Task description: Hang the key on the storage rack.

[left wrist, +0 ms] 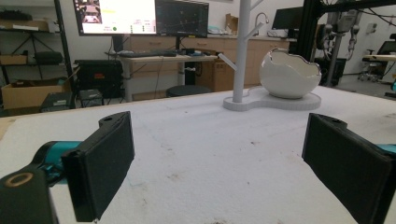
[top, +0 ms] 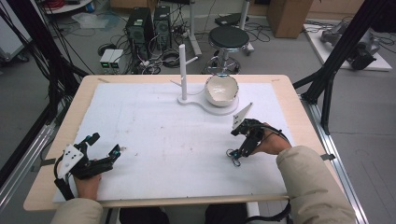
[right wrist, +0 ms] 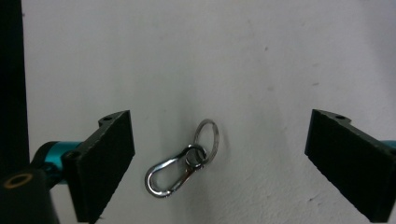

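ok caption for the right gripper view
Open right gripper poised over a silver metal carabiner keyring on the white table mat.

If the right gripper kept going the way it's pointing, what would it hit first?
Probably the metal carabiner clip with its key ring, lying on the white mat between the right gripper's open jaws; how far off it lies is unclear.

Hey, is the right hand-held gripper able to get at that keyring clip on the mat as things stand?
Probably yes. The right hand-held gripper points down over the keyring clip, jaws open on either side of it, with only bare white mat around it and nothing in the way.
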`<control>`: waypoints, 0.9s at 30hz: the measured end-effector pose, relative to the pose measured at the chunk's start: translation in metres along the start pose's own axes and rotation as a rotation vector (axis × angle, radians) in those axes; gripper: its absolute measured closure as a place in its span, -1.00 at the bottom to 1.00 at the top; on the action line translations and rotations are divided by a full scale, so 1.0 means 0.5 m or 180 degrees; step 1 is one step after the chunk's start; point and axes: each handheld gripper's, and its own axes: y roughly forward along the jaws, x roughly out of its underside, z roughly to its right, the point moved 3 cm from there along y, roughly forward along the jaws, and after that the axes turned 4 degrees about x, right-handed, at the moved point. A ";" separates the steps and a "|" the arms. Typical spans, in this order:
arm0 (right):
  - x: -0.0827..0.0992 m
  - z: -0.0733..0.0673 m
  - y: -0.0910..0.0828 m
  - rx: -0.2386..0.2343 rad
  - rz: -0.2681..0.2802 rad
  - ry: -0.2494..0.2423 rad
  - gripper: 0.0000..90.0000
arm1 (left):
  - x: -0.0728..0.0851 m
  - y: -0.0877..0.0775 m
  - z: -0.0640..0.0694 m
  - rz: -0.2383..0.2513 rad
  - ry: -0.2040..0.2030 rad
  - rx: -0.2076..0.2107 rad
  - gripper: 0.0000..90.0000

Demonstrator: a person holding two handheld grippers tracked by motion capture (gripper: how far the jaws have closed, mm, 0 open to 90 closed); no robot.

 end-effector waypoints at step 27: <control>0.003 0.003 0.031 -0.0307 -0.0465 -0.0039 0.59 | 0.000 0.000 0.001 0.0005 0.0011 0.0003 -0.79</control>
